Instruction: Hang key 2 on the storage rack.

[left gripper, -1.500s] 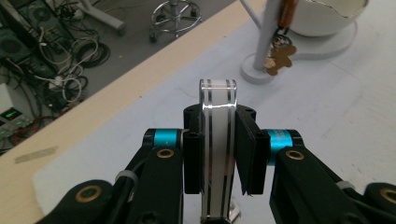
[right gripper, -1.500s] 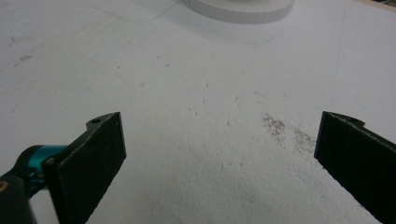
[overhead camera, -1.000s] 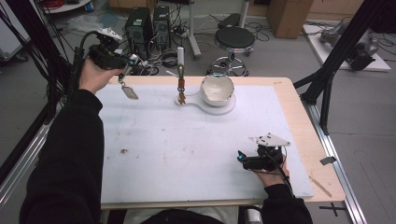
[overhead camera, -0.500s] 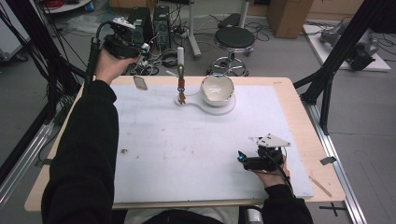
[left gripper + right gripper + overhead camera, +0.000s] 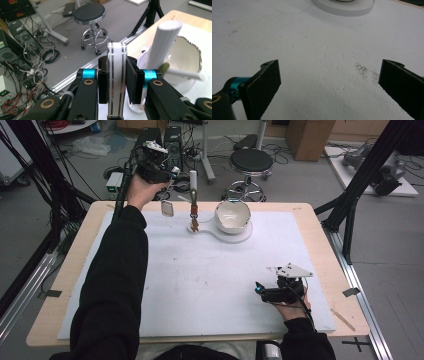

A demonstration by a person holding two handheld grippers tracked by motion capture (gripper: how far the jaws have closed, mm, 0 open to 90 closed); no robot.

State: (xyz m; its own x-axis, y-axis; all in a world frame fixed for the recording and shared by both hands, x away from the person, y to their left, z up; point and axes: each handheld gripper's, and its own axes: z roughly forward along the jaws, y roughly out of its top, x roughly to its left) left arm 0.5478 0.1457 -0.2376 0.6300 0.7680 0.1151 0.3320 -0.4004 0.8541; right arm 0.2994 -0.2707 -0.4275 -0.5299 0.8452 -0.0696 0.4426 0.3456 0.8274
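At the desk's (image 5: 320,227) eleven o'clock edge, the left tool (image 5: 117,80) clenches a flat striped handle (image 5: 116,75), its small scoop (image 5: 167,208) hanging at nine o'clock of the white post (image 5: 193,181) and bowl (image 5: 232,215). The right tool (image 5: 329,82) rests released at five o'clock. Carrying the scoop level and slowly toward the bowl should serve best.

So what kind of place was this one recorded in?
Most likely a lab or workshop, not a home: a white-topped table inside a black metal frame, electronics boxes with tangled cables on the bare floor, and a round stool behind.
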